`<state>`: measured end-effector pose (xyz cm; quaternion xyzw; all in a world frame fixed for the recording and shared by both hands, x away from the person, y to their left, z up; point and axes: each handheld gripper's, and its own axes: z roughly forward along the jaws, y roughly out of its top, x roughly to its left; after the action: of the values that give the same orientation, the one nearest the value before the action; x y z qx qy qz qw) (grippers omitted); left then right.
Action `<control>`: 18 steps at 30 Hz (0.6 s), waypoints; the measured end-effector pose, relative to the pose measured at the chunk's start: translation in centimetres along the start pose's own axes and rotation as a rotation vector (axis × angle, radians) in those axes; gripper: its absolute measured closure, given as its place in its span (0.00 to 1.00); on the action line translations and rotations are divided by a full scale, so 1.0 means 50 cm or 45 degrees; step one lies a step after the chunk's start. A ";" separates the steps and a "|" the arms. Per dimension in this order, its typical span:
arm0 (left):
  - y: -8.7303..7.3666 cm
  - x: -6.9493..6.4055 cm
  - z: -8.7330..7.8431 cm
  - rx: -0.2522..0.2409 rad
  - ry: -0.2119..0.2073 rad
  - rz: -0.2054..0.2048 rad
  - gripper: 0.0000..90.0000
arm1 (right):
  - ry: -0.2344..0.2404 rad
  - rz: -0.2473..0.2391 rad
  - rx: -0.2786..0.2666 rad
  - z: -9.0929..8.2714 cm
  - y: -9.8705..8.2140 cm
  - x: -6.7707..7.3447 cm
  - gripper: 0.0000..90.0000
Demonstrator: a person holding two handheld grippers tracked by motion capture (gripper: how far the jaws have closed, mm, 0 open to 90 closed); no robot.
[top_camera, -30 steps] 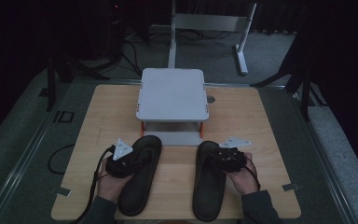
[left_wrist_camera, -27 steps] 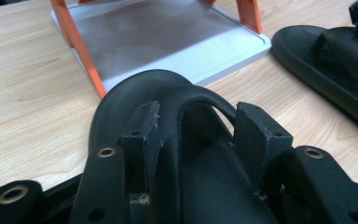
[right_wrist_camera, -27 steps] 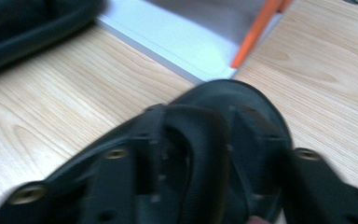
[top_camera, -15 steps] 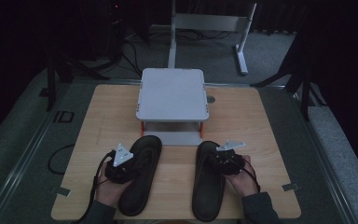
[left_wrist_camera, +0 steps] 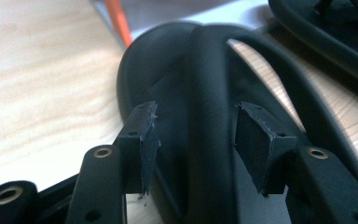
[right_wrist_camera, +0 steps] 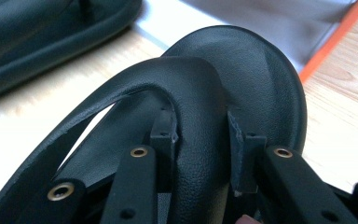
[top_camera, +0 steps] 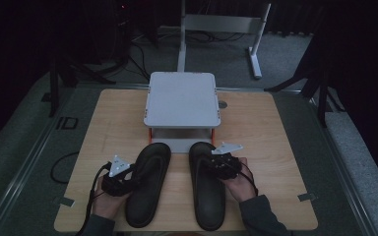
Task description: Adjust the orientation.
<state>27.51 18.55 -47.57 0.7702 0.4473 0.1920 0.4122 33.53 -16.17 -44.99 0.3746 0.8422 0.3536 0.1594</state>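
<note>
Two black flip-flops are laid side by side on the near half of the wooden desk (top_camera: 256,128), toes pointing away from the person. The left flip-flop (top_camera: 147,184) is angled slightly, its toe leaning toward the centre; the right flip-flop (top_camera: 207,187) lies nearly straight. Bare wood is seen between them. Both toes end just in front of the base of a grey stand (top_camera: 182,98), whose flat top is carried on orange legs at the middle of the desk.

The left gripper (top_camera: 118,178) is held at the outer edge of the left flip-flop, beside its strap. In the left gripper view, the fingers (left_wrist_camera: 144,140) are set on either side of the strap (left_wrist_camera: 209,116), with a clear gap seen between the strap and each pad, so the fingers are spread moderately wide and nothing is clamped. The other flip-flop (left_wrist_camera: 326,32) is seen at the top right of that view.

The right gripper (top_camera: 221,164) is held over the strap region of the right flip-flop. In the right gripper view, the fingers (right_wrist_camera: 165,130) are pressed against both sides of the strap (right_wrist_camera: 198,107), which is pinched narrowly between them.

A hand (top_camera: 109,204) is seen behind the left gripper and another hand (top_camera: 241,184) behind the right one, with dark sleeves entering from the bottom edge. Cables are trailed from both grippers. Around the desk, a dark floor and a metal frame (top_camera: 224,22) are visible.
</note>
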 end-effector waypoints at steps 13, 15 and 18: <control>0.019 -0.042 0.041 -0.007 -0.051 -0.046 0.77 | 0.062 -0.017 0.010 0.056 0.035 0.029 0.75; 0.022 -0.048 0.042 -0.018 -0.046 -0.050 0.78 | 0.056 0.003 0.014 0.057 0.035 0.028 0.75; 0.026 -0.051 0.050 -0.019 -0.031 -0.081 0.78 | 0.029 0.027 0.016 0.055 0.032 0.022 0.76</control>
<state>28.51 14.89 -47.77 0.7548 0.4650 0.1727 0.4293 35.09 -13.28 -45.75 0.3806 0.8421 0.3541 0.1436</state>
